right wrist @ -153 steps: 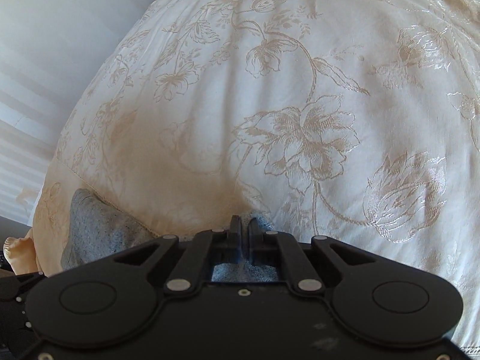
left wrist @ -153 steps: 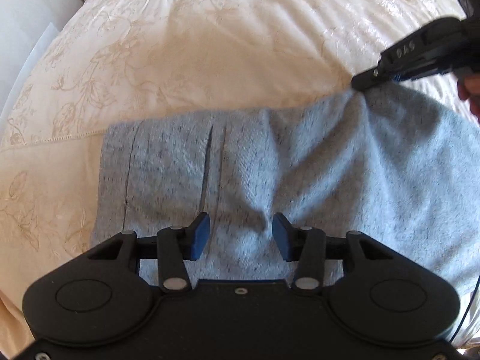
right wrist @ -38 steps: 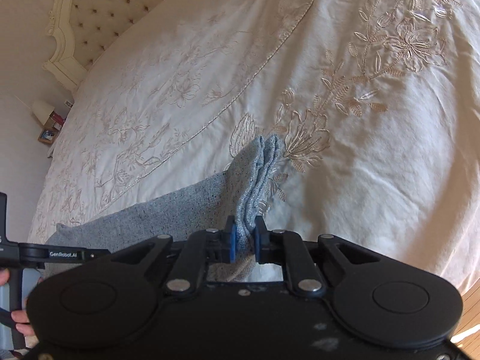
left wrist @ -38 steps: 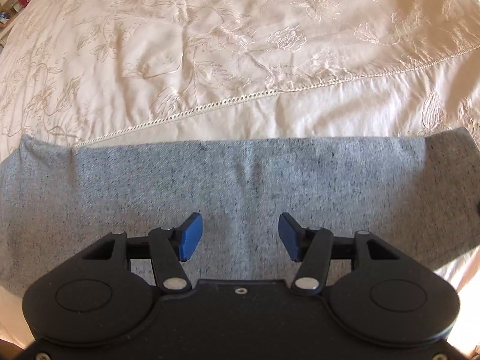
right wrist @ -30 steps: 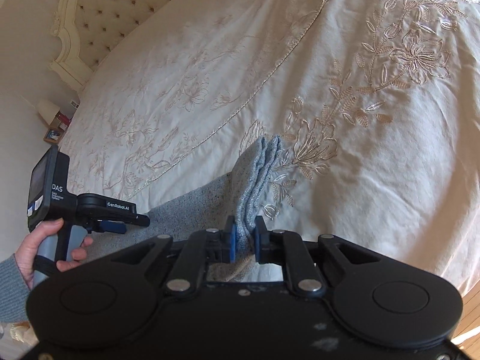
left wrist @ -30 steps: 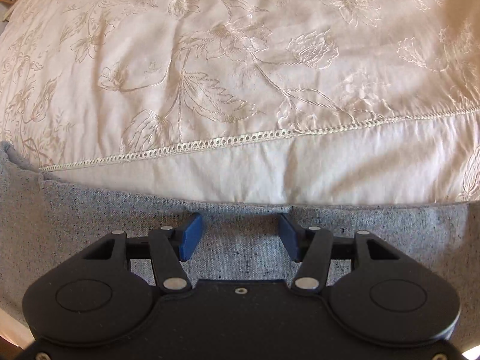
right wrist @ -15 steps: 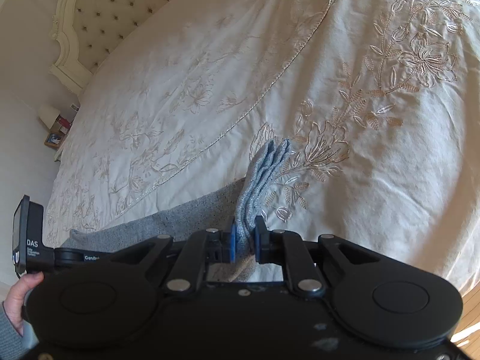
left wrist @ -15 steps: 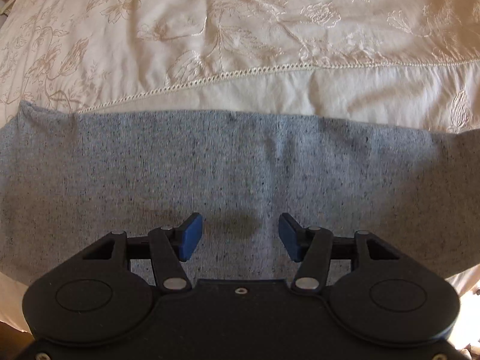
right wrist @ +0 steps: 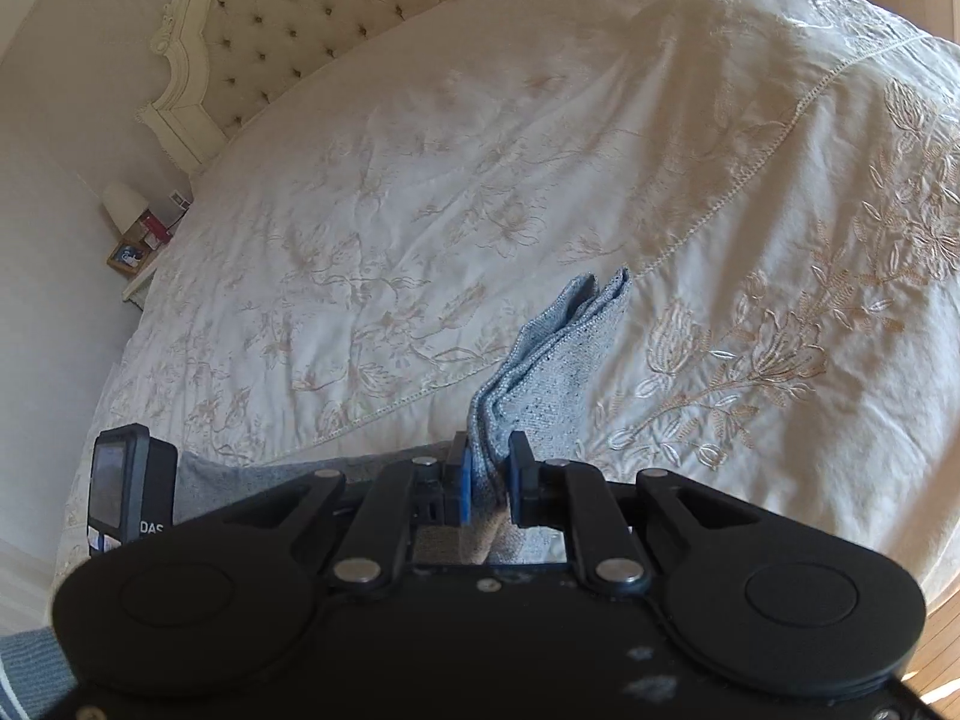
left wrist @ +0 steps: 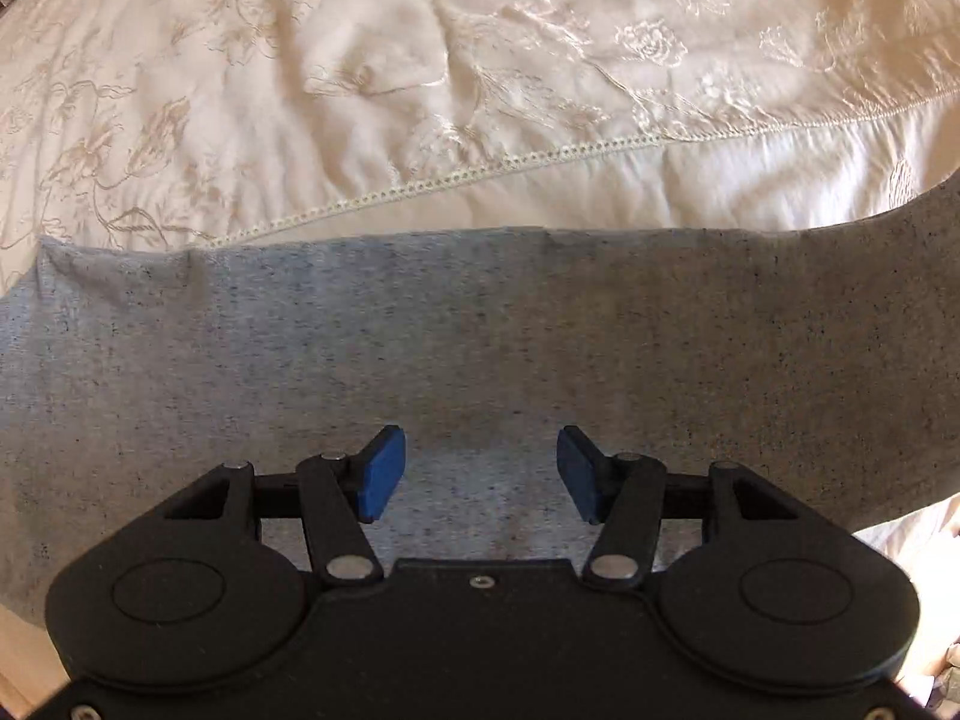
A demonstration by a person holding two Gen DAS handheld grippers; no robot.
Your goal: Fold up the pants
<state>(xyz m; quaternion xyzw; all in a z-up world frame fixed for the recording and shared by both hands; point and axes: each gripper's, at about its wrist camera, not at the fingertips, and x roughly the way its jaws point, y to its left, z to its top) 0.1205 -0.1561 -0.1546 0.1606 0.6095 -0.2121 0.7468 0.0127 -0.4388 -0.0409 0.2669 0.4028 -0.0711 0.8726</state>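
Note:
The grey speckled pants lie in a long flat band across the cream embroidered bedspread. My left gripper is open and empty, just above the middle of the band, its blue pads apart. My right gripper is shut on the pants' bunched end, whose layered edges stick up past the fingers. The left gripper's body shows at the left of the right wrist view.
The bedspread covers a large bed with a tufted cream headboard. A nightstand with a lamp stands at the far left side. The bed's near edge and wooden floor show at the lower right.
My right gripper has lifted and tilted up with the pants' end, bringing the headboard into view. The right part of the band has risen. My left gripper stays open over the middle.

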